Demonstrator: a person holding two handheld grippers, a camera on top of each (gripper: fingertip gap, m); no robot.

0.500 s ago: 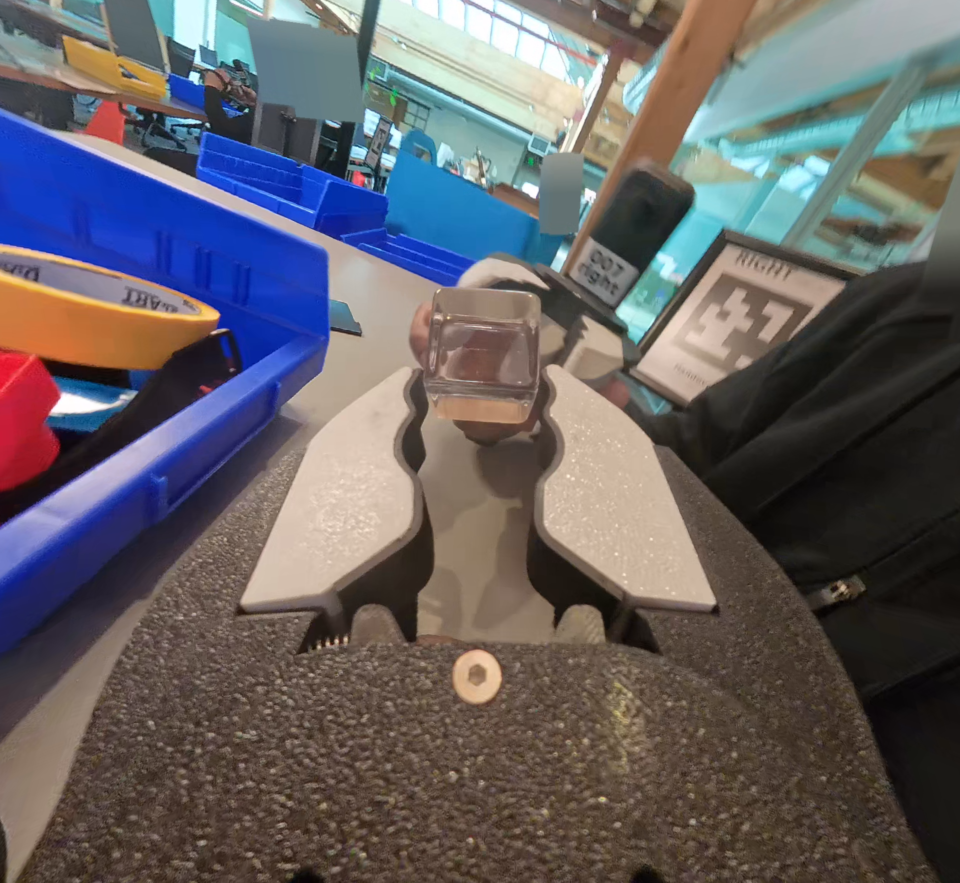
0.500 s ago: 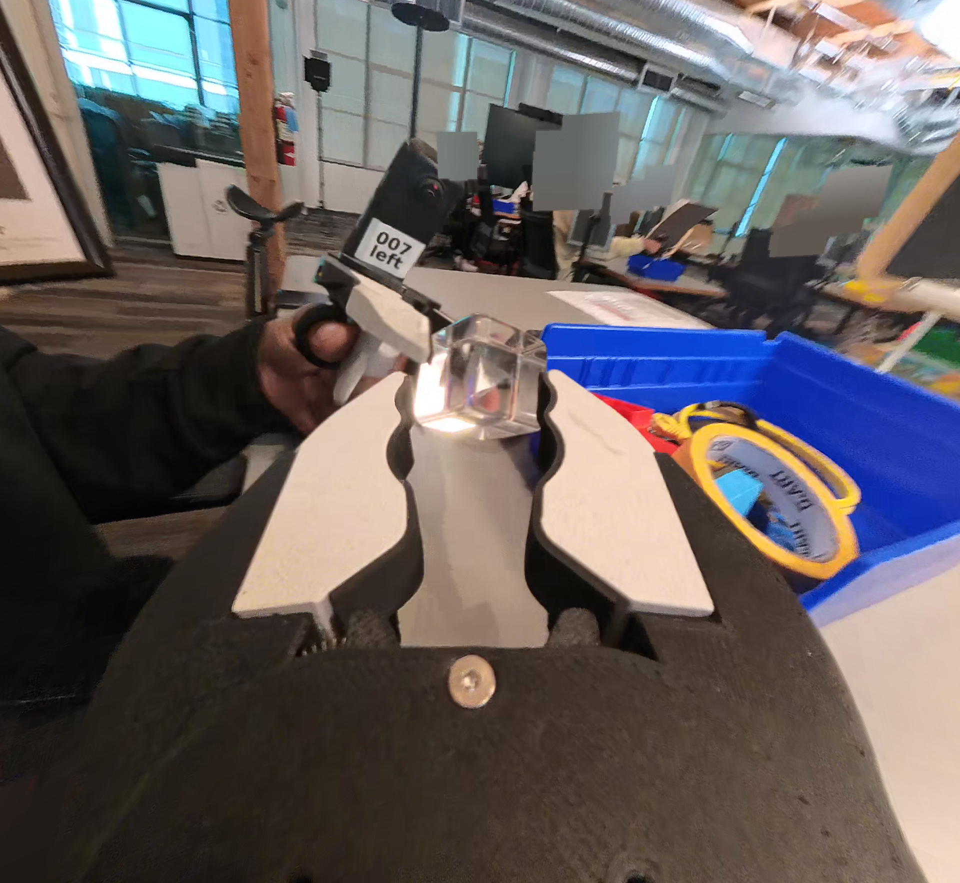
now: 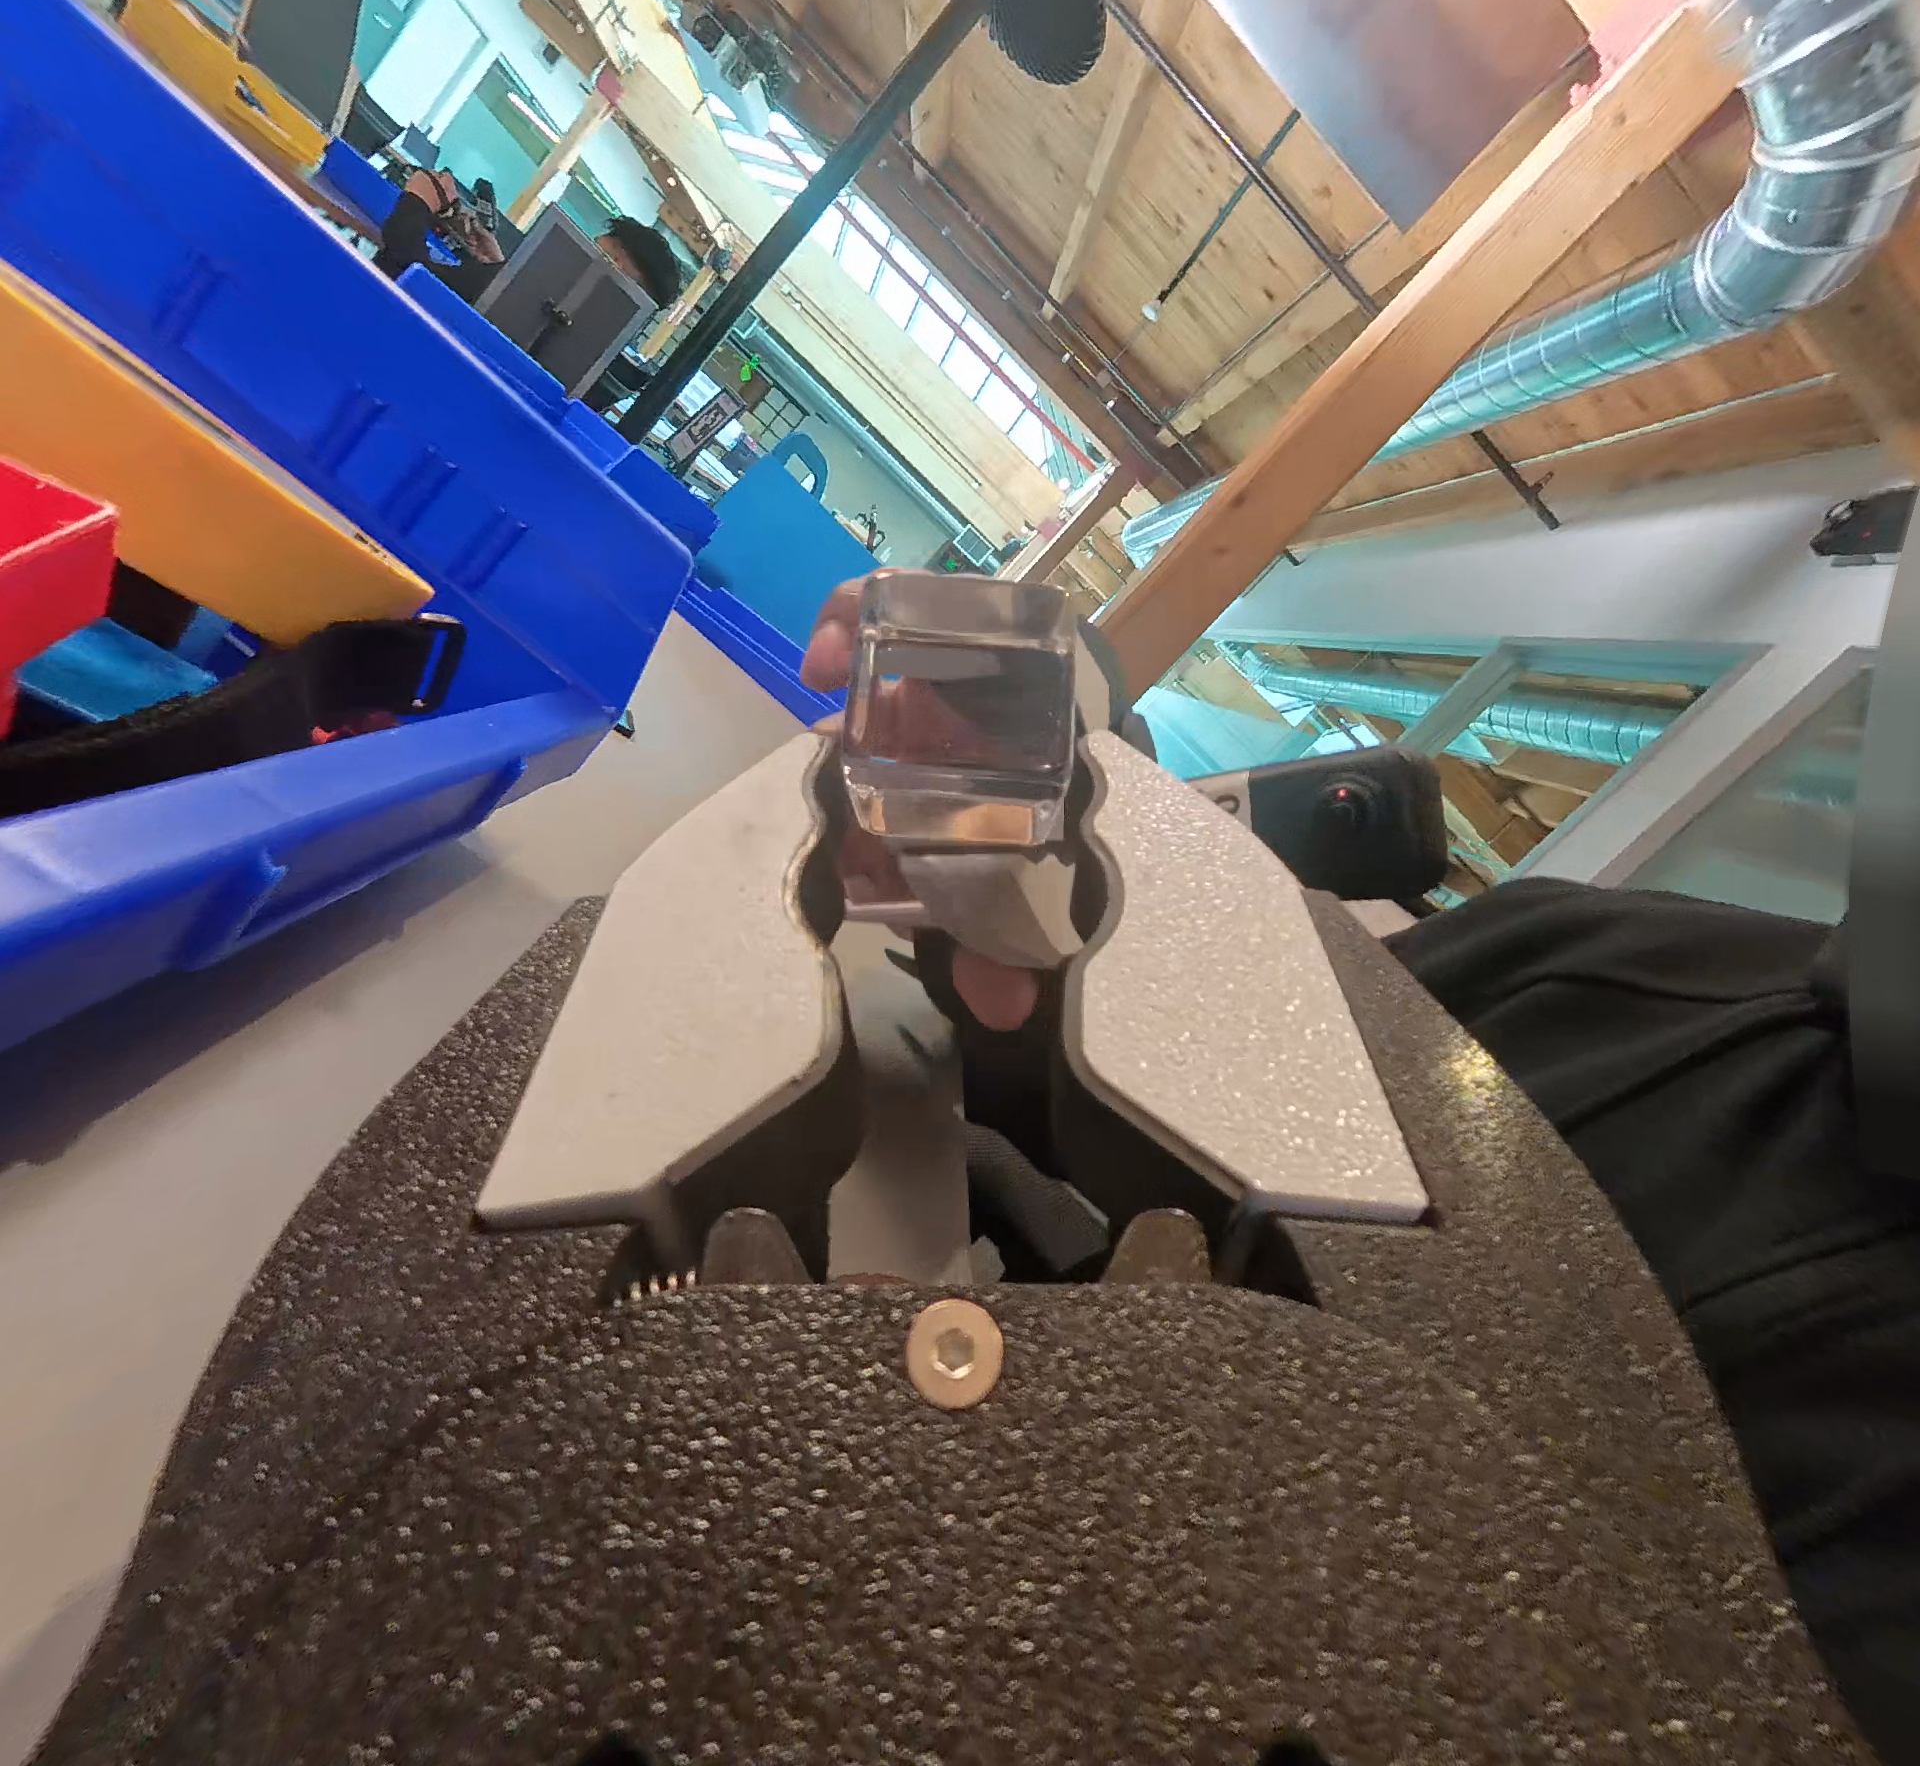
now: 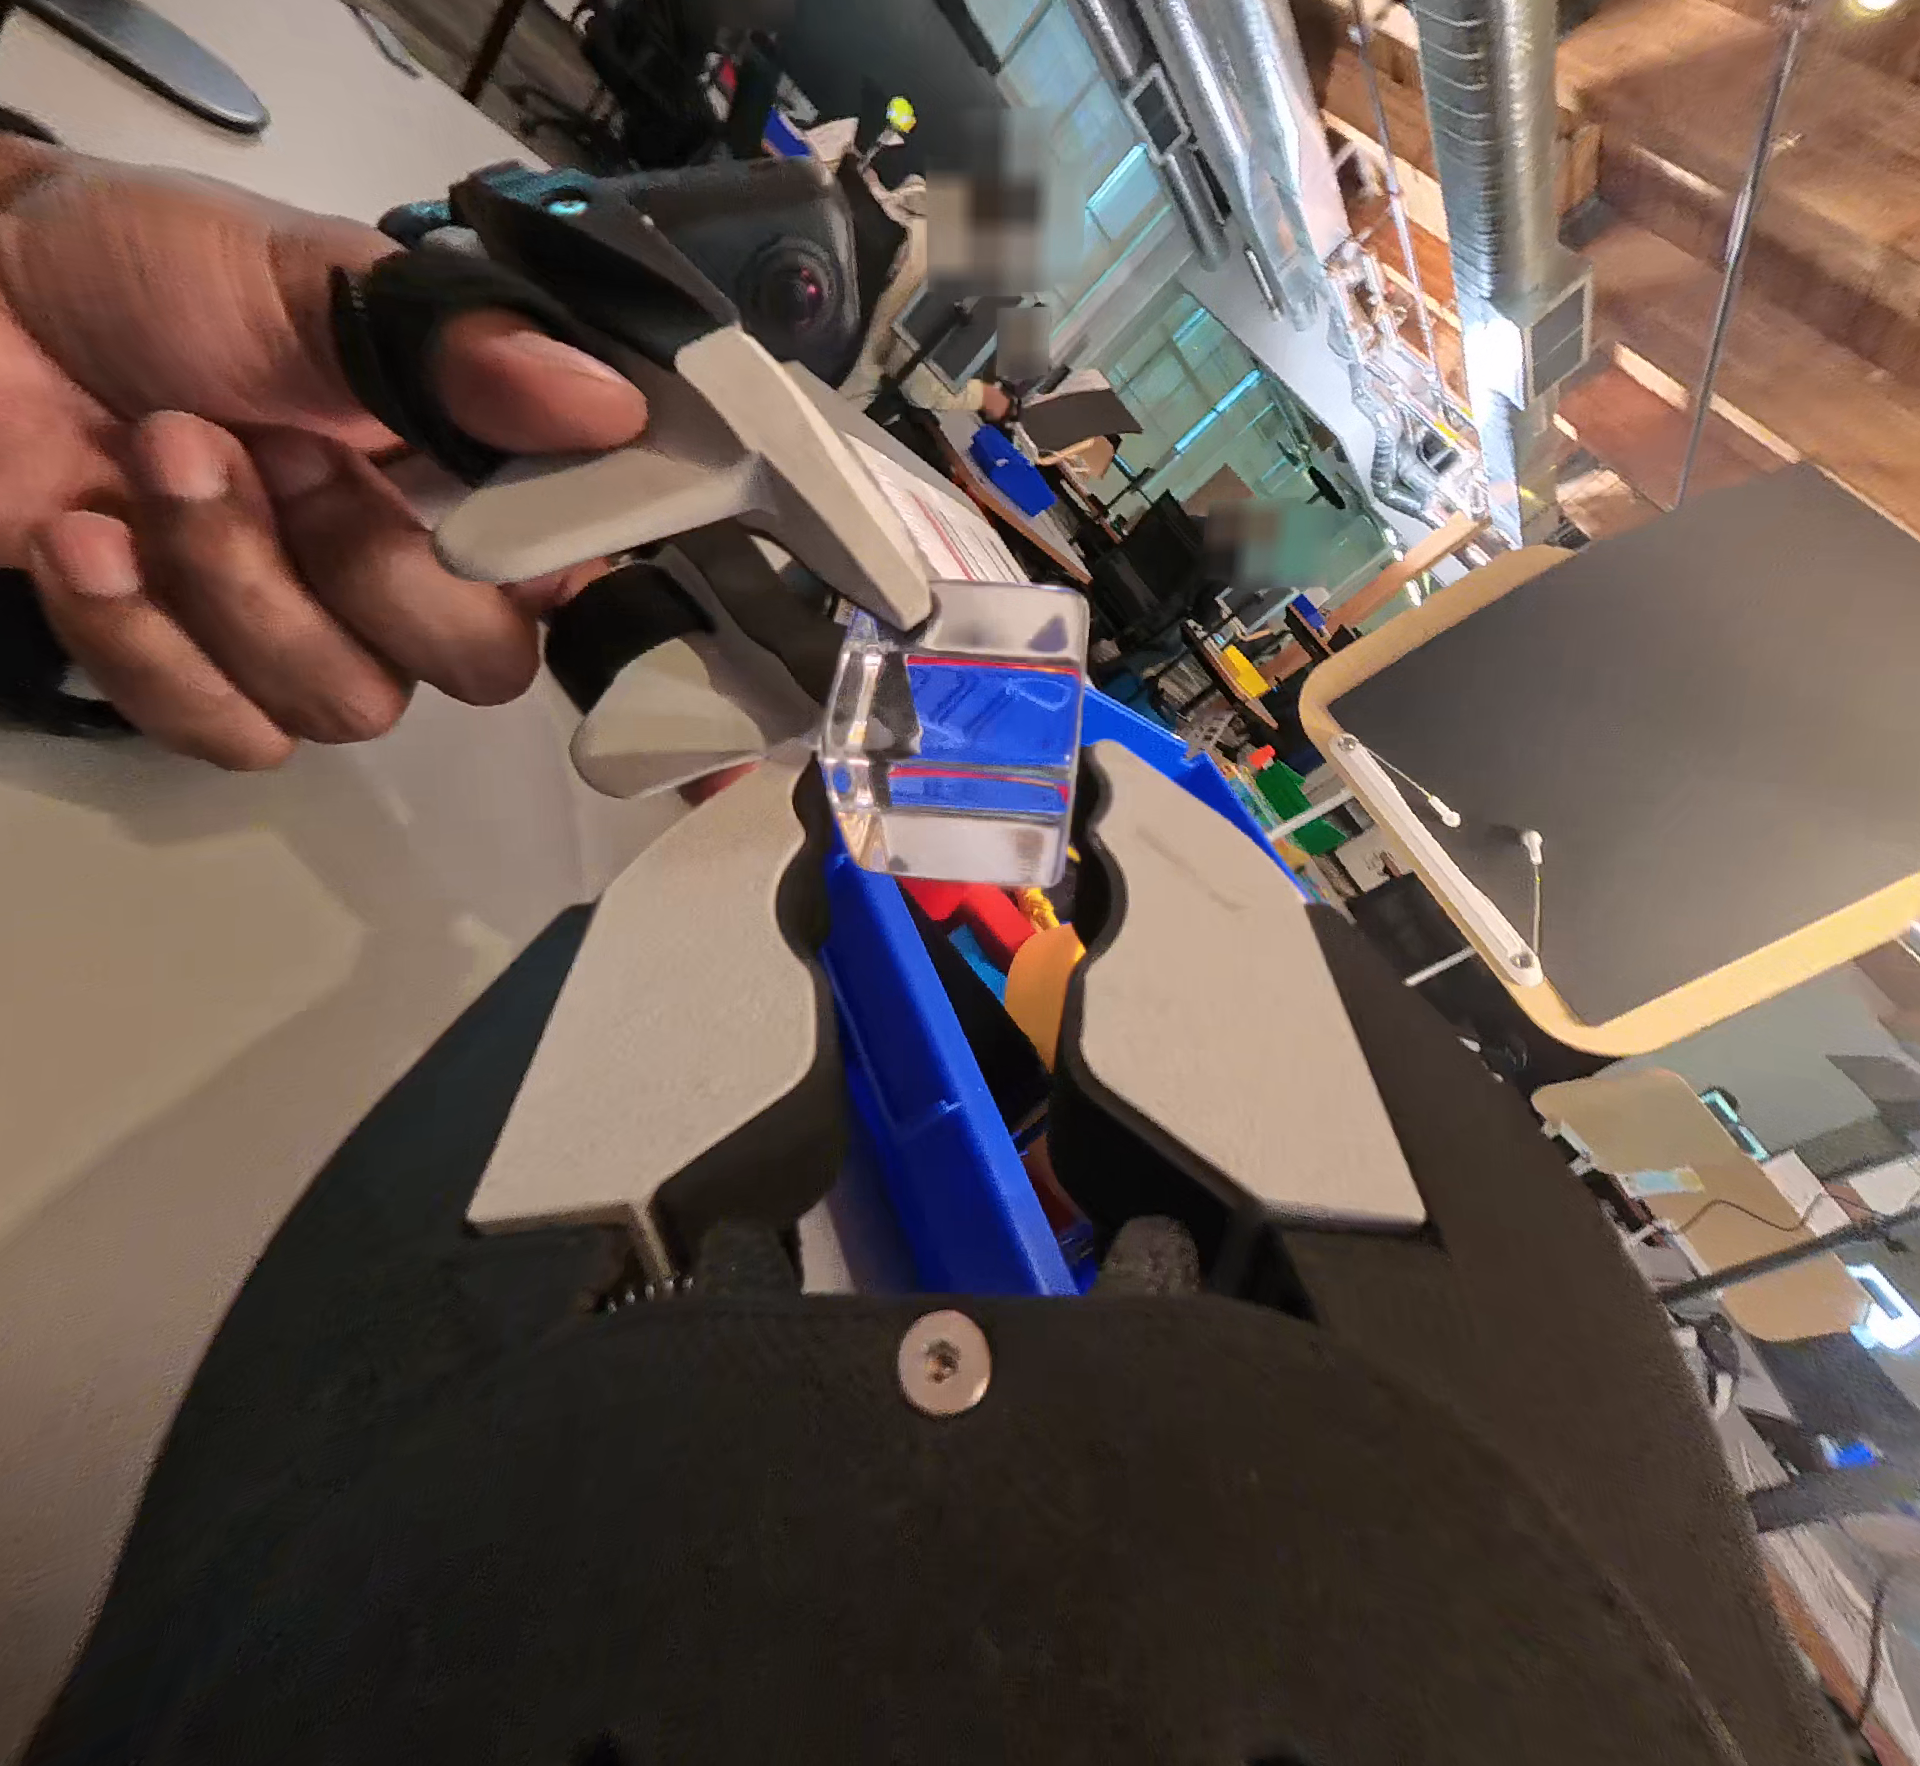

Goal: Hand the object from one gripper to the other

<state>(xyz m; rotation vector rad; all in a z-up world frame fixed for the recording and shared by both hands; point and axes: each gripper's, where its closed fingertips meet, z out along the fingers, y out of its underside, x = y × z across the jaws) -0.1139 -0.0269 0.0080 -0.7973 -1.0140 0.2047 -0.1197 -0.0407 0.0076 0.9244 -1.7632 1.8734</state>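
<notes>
One blue bin (image 3: 343,511) lies at your left; one clear cube (image 3: 956,729) sits centre, high off the grey table (image 3: 156,1197). Your left gripper (image 3: 951,781) pinches the cube at its tips, and your right gripper (image 4: 951,781) closes on the same cube, so both of the two grippers appear to grip. Risk: release one side unevenly and the slick cube may twist out and drop.

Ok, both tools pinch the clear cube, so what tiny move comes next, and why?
Probably the left tool should open slightly and let go. The right tool clamps the clear cube on both sides, while the left one nips only its edge.
</notes>
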